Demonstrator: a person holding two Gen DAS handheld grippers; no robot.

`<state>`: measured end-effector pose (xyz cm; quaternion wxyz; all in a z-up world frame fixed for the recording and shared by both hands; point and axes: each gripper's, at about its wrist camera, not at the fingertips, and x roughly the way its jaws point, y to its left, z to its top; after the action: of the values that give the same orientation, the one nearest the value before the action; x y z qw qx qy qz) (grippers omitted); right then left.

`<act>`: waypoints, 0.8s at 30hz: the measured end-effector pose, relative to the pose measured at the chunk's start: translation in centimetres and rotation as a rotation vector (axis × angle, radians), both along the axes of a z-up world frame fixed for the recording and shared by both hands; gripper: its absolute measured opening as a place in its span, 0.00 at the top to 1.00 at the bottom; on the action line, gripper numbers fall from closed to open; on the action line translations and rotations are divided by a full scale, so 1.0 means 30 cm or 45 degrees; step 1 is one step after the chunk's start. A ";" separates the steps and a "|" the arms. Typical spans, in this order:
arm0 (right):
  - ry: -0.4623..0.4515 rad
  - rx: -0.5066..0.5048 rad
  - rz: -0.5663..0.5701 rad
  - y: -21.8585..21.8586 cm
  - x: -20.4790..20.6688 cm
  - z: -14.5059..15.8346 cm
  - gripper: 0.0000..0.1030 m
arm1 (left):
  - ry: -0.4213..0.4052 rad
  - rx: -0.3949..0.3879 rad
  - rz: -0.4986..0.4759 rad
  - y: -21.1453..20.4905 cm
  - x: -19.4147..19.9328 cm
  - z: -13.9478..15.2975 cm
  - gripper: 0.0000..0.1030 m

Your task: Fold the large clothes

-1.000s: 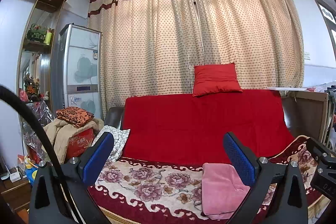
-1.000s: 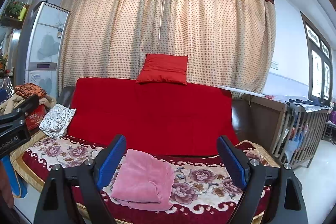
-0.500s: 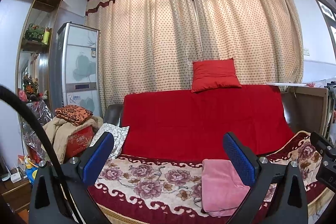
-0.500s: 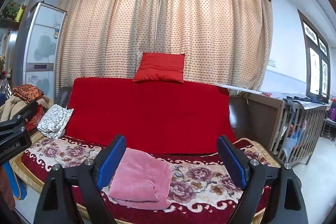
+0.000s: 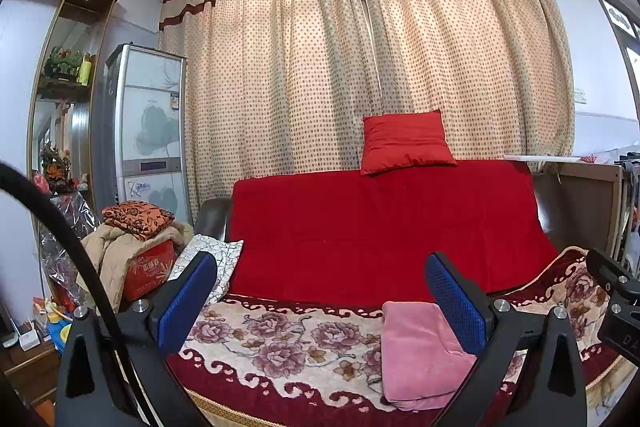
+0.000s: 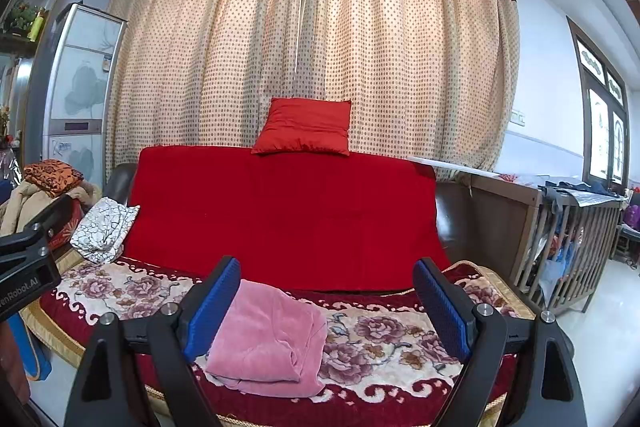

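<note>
Jaws of the right hand-held gripper (image 6: 326, 301) stand wide apart with nothing between the blue pads; it hovers short of the sofa, tipped slightly down. The left hand-held gripper (image 5: 320, 297) is likewise spread wide and empty, held level, and its black frame shows at the left edge of the right wrist view.

Beyond both lies the pink garment (image 6: 266, 341), already folded into a compact bundle on the floral blanket (image 6: 384, 343) that covers the sofa seat, towards the front edge and below the red throw (image 6: 288, 215) on the backrest. From the right wrist it sits left of centre, partly behind the left pad; from the left wrist it sits to the right, partly behind the right pad.

Its long axis seems to run front to back across the seat, one short end towards the red throw and the other towards the seat's front edge. Loose layered edges and a rolled fold show at the near right corner.

Risks, as I judge them: a pinch on the top layer alone would peel the bundle open; a pad coming in low could catch the blanket too and drag it; a sideways nudge near the front edge could tip the bundle to the floor
</note>
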<state>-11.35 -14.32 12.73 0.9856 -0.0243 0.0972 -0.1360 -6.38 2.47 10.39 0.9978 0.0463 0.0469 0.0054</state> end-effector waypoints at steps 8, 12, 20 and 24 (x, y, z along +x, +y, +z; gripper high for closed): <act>0.017 0.009 -0.010 -0.014 0.008 -0.007 0.12 | 0.012 0.004 0.001 -0.012 0.001 -0.005 0.00; 0.021 0.013 -0.015 -0.022 0.008 -0.010 0.12 | 0.014 0.009 -0.002 -0.014 0.000 -0.005 0.00; 0.018 0.022 -0.026 -0.035 0.006 -0.011 0.12 | 0.018 0.006 -0.004 -0.015 -0.001 -0.005 0.00; 0.021 0.022 -0.029 -0.035 0.009 -0.011 0.12 | 0.023 0.015 -0.012 -0.022 -0.001 -0.009 0.00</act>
<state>-11.07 -15.36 12.41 0.9833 -0.0157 0.1068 -0.1463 -6.40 1.81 10.12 0.9971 0.0523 0.0557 0.0006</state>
